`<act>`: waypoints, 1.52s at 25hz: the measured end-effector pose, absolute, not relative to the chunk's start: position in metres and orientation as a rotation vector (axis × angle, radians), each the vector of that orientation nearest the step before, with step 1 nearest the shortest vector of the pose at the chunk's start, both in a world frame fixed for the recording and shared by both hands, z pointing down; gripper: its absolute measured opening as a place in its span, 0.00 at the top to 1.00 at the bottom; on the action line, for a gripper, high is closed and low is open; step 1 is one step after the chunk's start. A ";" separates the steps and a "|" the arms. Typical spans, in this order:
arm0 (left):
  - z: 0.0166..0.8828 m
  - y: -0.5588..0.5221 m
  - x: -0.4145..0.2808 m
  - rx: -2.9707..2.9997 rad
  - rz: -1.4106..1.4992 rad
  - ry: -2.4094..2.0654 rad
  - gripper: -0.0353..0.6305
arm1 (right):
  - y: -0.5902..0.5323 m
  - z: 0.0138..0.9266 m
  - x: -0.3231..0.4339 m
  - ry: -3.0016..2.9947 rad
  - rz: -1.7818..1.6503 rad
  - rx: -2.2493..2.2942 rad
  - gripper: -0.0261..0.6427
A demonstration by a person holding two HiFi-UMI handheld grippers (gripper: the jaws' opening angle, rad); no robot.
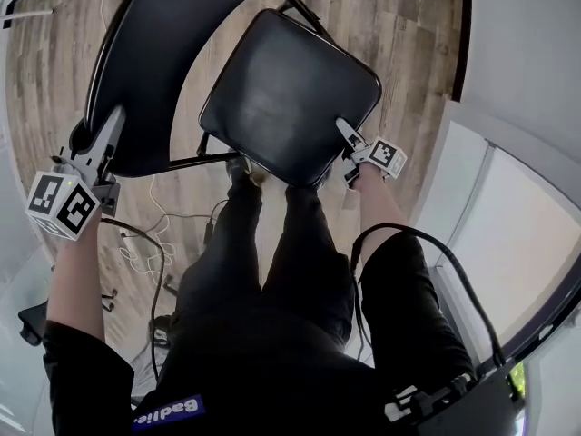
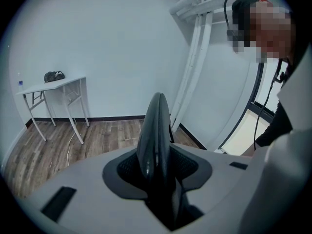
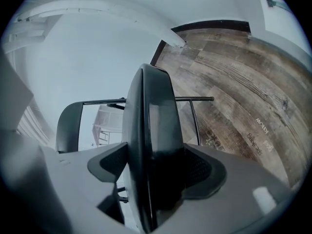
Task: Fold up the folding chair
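The folding chair stands on the wood floor just in front of my legs. Its black padded seat (image 1: 290, 94) is tilted, and its black backrest (image 1: 154, 53) lies to the seat's left. My left gripper (image 1: 100, 143) is shut on the backrest's near edge, which runs as a thin black blade (image 2: 153, 135) between the jaws in the left gripper view. At the seat's front right edge, my right gripper (image 1: 347, 134) is shut on the seat. In the right gripper view the seat edge (image 3: 151, 130) fills the gap between the jaws, with the backrest (image 3: 67, 126) behind.
The chair's black frame tubes (image 1: 204, 160) run under the seat. White and black cables (image 1: 150, 243) lie on the floor by my left leg. A white folding table (image 2: 68, 82) with a dark bag (image 2: 53, 75) stands by the wall. A white wall and window (image 1: 508, 207) are close on the right.
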State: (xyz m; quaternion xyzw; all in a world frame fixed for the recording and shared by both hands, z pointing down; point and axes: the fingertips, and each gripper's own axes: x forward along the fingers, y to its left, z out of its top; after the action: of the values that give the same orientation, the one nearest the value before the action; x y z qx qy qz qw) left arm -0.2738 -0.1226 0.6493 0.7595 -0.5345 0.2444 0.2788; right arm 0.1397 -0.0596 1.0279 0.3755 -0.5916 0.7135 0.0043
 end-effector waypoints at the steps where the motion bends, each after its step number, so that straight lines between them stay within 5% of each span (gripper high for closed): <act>1: 0.646 -0.123 -0.273 2.044 0.656 -1.436 0.73 | -0.061 1.023 0.138 -1.862 2.224 1.175 0.47; 38: 0.540 -0.082 -0.211 2.118 0.764 -1.424 0.81 | -0.087 0.848 0.062 -1.869 2.049 1.276 0.58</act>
State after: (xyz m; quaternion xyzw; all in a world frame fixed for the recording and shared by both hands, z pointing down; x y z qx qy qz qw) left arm -0.2111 -0.0825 0.5398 0.7724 -0.5194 0.2787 0.2367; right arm 0.0624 -0.0869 0.8481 0.4177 -0.6115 0.6705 0.0444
